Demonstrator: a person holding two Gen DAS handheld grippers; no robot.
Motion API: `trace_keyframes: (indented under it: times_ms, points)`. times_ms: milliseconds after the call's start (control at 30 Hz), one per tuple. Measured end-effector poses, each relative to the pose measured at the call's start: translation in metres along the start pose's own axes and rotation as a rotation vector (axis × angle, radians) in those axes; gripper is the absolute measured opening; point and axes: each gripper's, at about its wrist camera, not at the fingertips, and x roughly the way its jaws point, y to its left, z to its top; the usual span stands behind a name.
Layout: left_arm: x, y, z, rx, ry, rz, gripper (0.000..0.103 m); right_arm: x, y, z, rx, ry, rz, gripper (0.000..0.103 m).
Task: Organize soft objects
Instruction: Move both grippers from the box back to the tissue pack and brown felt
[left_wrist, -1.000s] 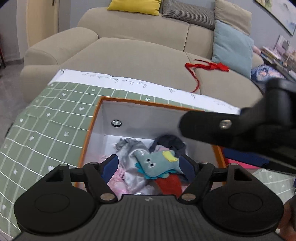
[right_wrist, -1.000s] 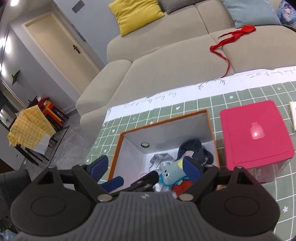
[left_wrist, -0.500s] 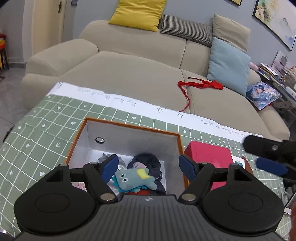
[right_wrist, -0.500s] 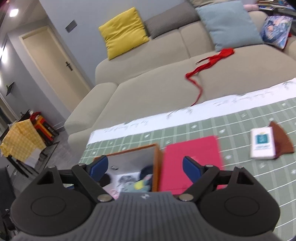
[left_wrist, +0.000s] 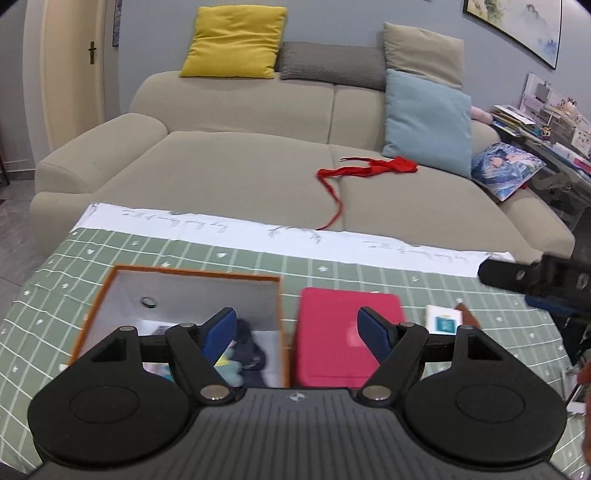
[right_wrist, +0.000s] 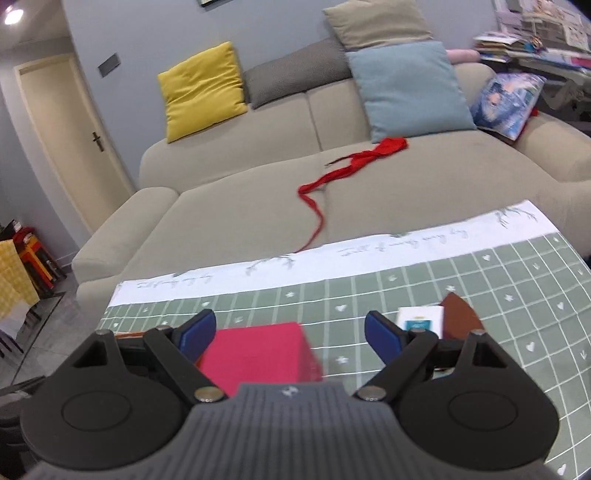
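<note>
An orange-rimmed box (left_wrist: 110, 288) with a white inside stands on the green checked tablecloth (left_wrist: 424, 288). In it lie a teal plush toy (left_wrist: 231, 367) and dark cloth (left_wrist: 251, 347), partly hidden by my left gripper's fingers. My left gripper (left_wrist: 297, 330) hovers open and empty above the box's right wall and the pink lid (left_wrist: 343, 317). My right gripper (right_wrist: 286, 334) is also open and empty, over the pink lid (right_wrist: 258, 350). Its black arm shows at the right edge of the left wrist view. A red strap (left_wrist: 364, 170) lies on the sofa.
A white card (right_wrist: 421, 317) rests on a brown wedge (right_wrist: 460, 315) to the right of the pink lid. The beige sofa (left_wrist: 240, 173) with yellow, grey, tan and blue cushions stands behind the table. A cluttered desk (left_wrist: 550, 122) is far right.
Both grippers have pulled back, up and to the right, away from the box. The right gripper now faces the pink lid and card. Both stay open.
</note>
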Motion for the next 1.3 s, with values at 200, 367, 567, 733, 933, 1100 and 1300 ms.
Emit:
trace_keyframes:
  times_ms: [200,367,567,733,933,1100,1300]
  points:
    - [0.010,-0.047,0.001,0.036,-0.006,-0.035,0.088,0.008,-0.050,0.008,0.052,0.012,-0.033,0.086]
    - [0.026,-0.098,-0.008,0.150,0.020,-0.056,0.088,0.027,-0.104,0.013,0.147,0.033,-0.062,0.086]
    - [0.043,-0.160,-0.030,0.312,0.046,-0.106,0.088,0.057,-0.159,0.009,0.166,0.116,-0.105,0.086]
    - [0.071,-0.199,-0.046,0.365,0.100,-0.161,0.088,0.085,-0.199,0.002,0.202,0.185,-0.150,0.086]
    - [0.111,-0.227,-0.059,0.365,0.126,-0.170,0.088,0.121,-0.240,-0.009,0.266,0.270,-0.164,0.085]
    - [0.150,-0.242,-0.066,0.335,0.212,-0.193,0.088,0.129,-0.252,-0.007,0.214,0.251,-0.214,0.085]
    - [0.183,-0.241,-0.064,0.315,0.215,-0.130,0.088,0.143,-0.276,-0.009,0.242,0.252,-0.250,0.079]
